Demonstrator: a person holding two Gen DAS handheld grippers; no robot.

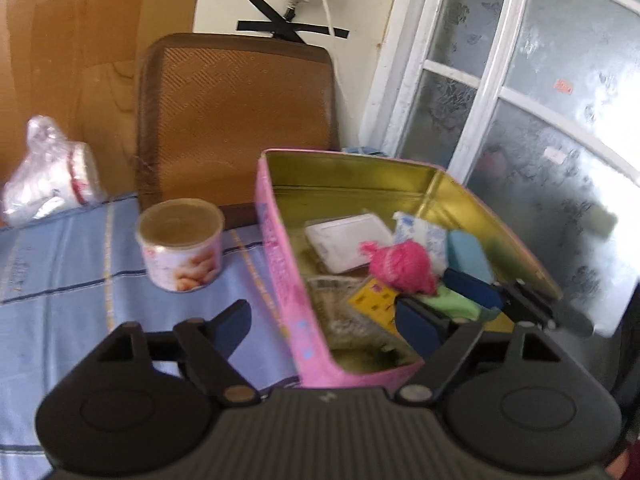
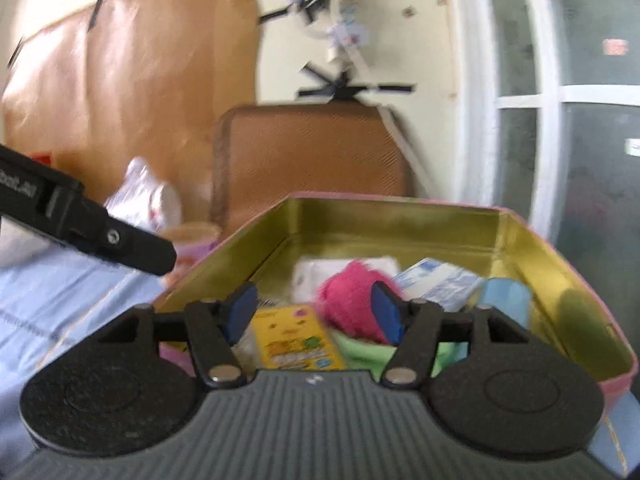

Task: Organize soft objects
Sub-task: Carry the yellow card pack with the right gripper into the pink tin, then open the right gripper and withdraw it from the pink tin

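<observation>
So, one pink tin (image 1: 280, 276) on the blue cloth (image 1: 72, 264) holds one pink fuzzy ball (image 1: 402, 266), one yellow card (image 2: 294, 338), one green cloth (image 1: 452, 302) and one white pad (blurry). Left gripper (image 1: 326, 320) straddles the tin's wall, fingers apart. Right gripper (image 2: 316, 314) hovers over the tin, fingers apart, empty. One can (image 1: 180, 246) stands beside the tin.

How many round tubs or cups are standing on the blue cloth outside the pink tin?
2. An open pink tub stands left of the pink tin. A cup wrapped in a clear bag sits further back left. Others may be hidden behind the tin.
</observation>
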